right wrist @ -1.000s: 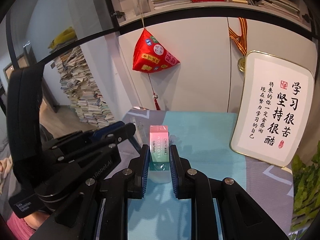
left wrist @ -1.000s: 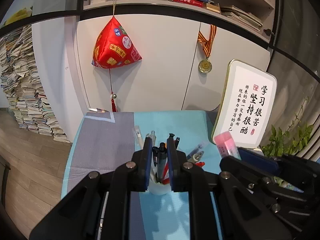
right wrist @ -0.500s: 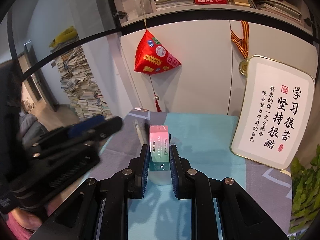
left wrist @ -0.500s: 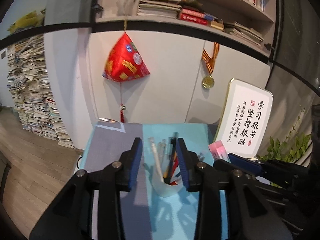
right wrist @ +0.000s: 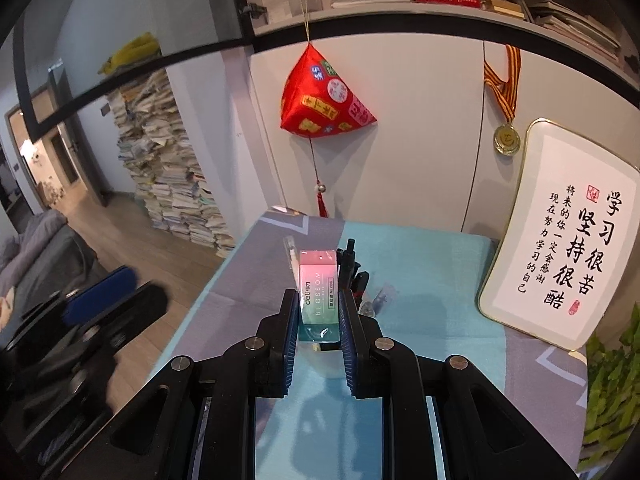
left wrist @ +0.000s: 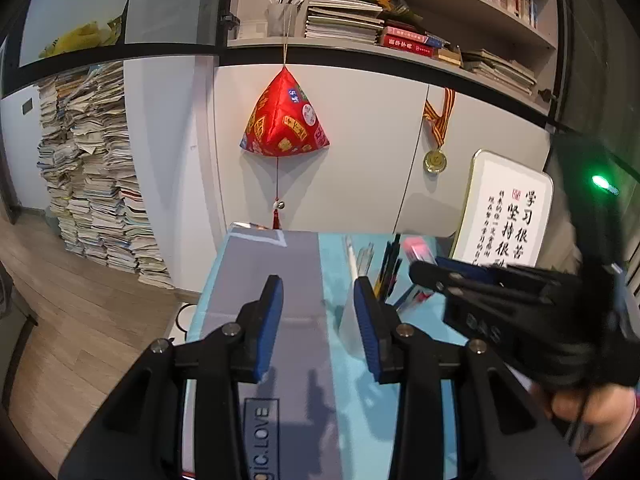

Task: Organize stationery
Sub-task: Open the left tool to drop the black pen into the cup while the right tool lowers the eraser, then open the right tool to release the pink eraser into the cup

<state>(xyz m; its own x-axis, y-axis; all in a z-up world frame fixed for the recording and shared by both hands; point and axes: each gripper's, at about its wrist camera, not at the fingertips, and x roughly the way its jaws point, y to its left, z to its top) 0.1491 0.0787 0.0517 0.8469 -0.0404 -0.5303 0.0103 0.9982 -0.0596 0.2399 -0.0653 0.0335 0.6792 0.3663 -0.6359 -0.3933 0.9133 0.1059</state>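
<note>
My right gripper is shut on a pink and green eraser and holds it upright just in front of the pen cup. Pens stick up behind the eraser. My left gripper is open and empty, left of the white pen cup, whose pens lean to the right. In the left wrist view the right gripper reaches in from the right with the eraser. In the right wrist view the left gripper is blurred at the left.
The table has a blue and grey cloth. A framed calligraphy sign leans at the back right, with a plant beside it. A red hanging ornament and a medal hang on the cabinet behind. Stacked books stand on the floor at left.
My left gripper let go of a pen in the cup, opened and drew back to the left. My right gripper still holds the eraser close to the cup.
</note>
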